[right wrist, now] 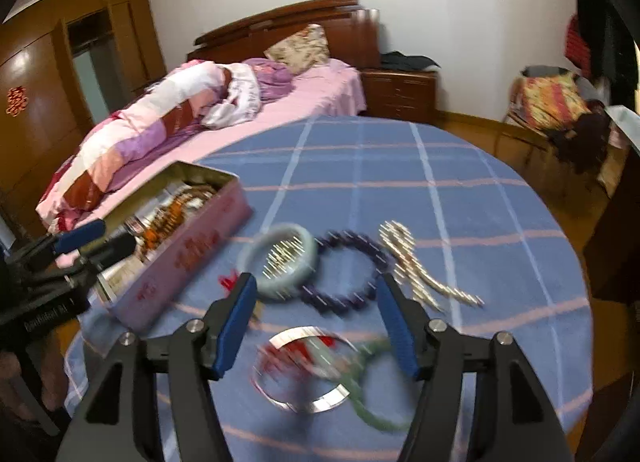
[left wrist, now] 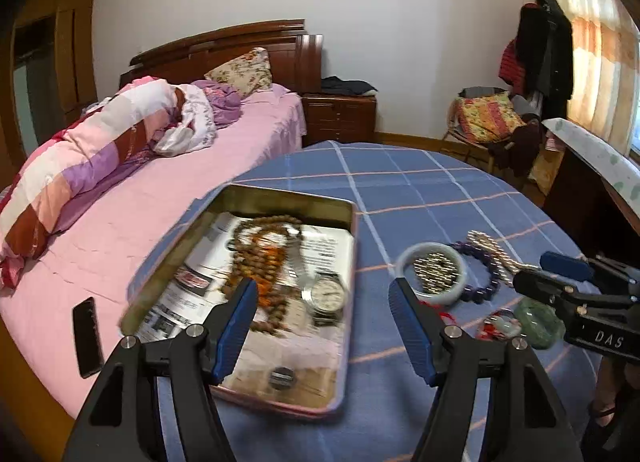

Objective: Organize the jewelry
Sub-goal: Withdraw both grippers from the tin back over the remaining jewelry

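Motion blur smears the silver bangle [right wrist: 304, 370] and green bangle [right wrist: 374, 402] at lower centre of the right wrist view; the red item between them is unreadable. Lower left, the tin [left wrist: 160, 262] edge blurs; its lining paper's print is illegible.

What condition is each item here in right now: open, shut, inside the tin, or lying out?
Tin: open, no lid on.
Watch: inside tin.
Brown bead strand: inside tin.
Pale jade bangle: lying on cloth.
Purple bead bracelet: lying on cloth.
Left gripper: open, empty.
Right gripper: open, empty.
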Demonstrator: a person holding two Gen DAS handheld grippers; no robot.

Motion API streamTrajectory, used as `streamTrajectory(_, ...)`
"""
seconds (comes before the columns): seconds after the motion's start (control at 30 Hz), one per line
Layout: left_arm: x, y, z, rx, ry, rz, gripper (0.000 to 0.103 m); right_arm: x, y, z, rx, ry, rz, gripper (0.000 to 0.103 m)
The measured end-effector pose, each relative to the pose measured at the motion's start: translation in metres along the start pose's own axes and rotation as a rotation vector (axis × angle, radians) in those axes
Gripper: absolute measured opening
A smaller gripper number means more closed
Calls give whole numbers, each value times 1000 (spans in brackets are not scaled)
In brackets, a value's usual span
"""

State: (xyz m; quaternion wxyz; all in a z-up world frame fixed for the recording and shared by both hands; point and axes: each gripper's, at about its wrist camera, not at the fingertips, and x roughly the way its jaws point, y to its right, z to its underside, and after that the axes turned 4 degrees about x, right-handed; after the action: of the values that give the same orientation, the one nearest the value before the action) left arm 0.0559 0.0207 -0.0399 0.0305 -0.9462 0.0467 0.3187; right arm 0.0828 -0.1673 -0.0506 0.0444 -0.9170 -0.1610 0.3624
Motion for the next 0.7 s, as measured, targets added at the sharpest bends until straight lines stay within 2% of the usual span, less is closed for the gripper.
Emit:
streamTrajectory(0.3, 5, 46, 11, 79, -30, 51, 68, -15, 30, 30, 50, -20, 40, 66)
streamTrajectory(0.5, 11, 67, 15, 132, -36, 66, 68, -19, 29, 39, 31, -17, 39, 67)
streamTrajectory(0.7, 31, 75, 17, 139, -92, 86, 68, -18, 28, 49, -1, -16, 47, 67)
